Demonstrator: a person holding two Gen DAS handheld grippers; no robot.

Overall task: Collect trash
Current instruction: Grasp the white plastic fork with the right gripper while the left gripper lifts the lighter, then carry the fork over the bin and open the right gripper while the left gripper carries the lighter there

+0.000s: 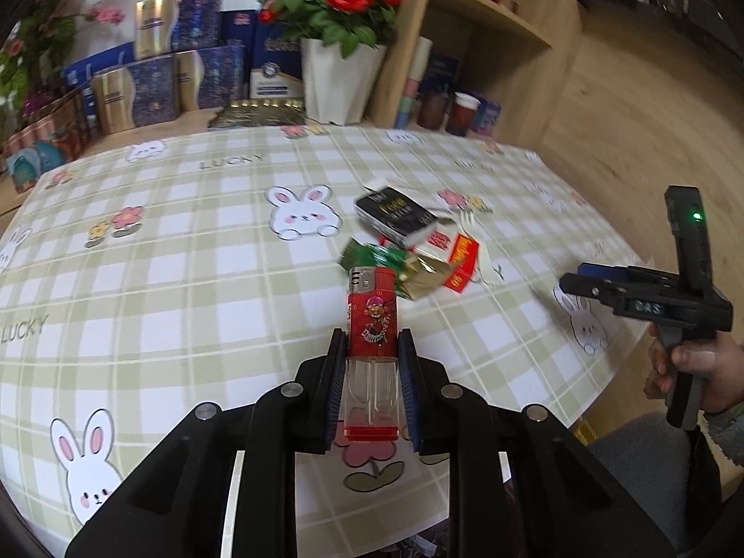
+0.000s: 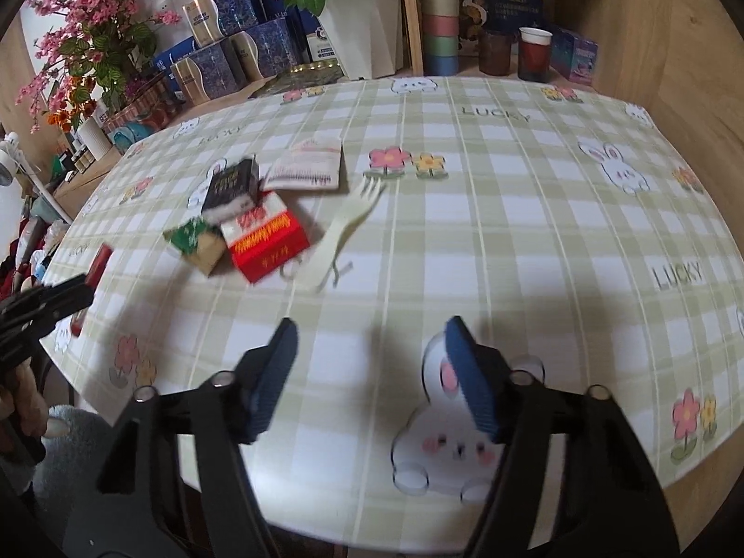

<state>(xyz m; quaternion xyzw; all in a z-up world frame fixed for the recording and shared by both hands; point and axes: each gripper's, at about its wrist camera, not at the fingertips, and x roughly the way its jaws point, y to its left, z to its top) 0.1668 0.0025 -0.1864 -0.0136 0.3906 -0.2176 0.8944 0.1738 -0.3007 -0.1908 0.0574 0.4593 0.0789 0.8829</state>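
- Soft, even daylight fills both views; the tablecloth [image 1: 186, 242] reads bright, without harsh glare.
- Fisheye distortion bends the table edge and darkens the corners into black vignettes.
- The trash pile [image 2: 246, 228] is smeared by motion blur — its print is unreadable.
- A broad, soft shadow [image 2: 372, 307] lies on the cloth ahead of the right gripper [image 2: 372, 372], suggesting, perhaps, light from behind.
- The lighter [image 1: 372, 353] looks sharp — the background shelves go softer.

The tablecloth [image 2: 511, 214] was green-and-white check with white rabbits and pink flowers. The lighter [image 1: 372, 321] was red over clear. At its one o'clock lay a black pack [image 1: 395, 216] and a red-and-white pack [image 2: 265, 242].
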